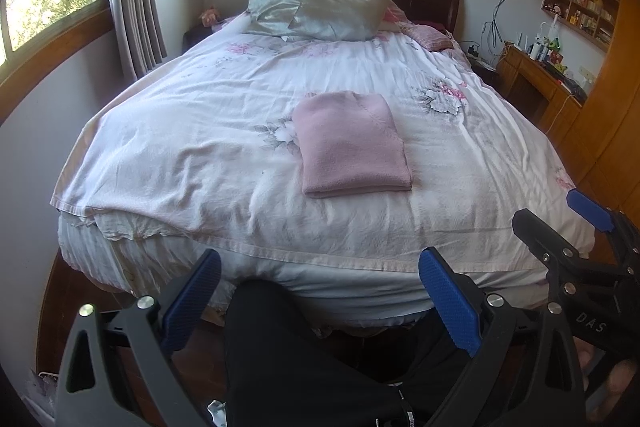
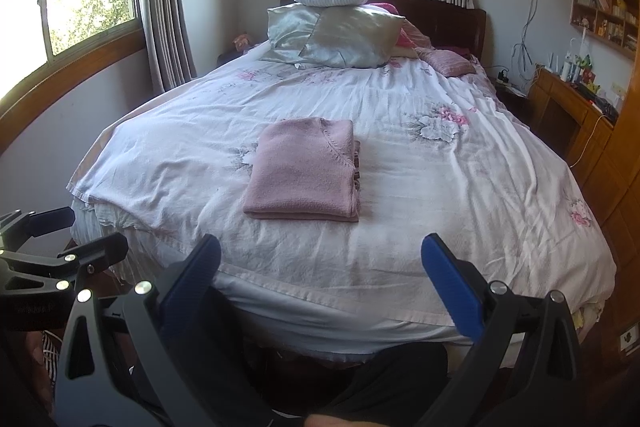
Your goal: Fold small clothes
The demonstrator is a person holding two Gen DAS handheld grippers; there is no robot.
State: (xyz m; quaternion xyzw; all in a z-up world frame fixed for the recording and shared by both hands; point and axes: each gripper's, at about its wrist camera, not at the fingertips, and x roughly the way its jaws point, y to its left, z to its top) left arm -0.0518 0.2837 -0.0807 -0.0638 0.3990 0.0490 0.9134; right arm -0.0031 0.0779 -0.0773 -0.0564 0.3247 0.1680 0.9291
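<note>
Folded pink sweater point(image 2: 304, 169) on floral bed point(image 2: 440, 187), windowed bdrm.

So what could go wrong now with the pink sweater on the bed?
The pink sweater is already folded and lying flat, with both grippers held open and back off the bed. Two things might go wrong. Grabbing only the top layer could pull the fold open. The bedspread under it is wrinkled and soft, so fingers pushing down might pinch the bedspread along with the sweater.
</note>
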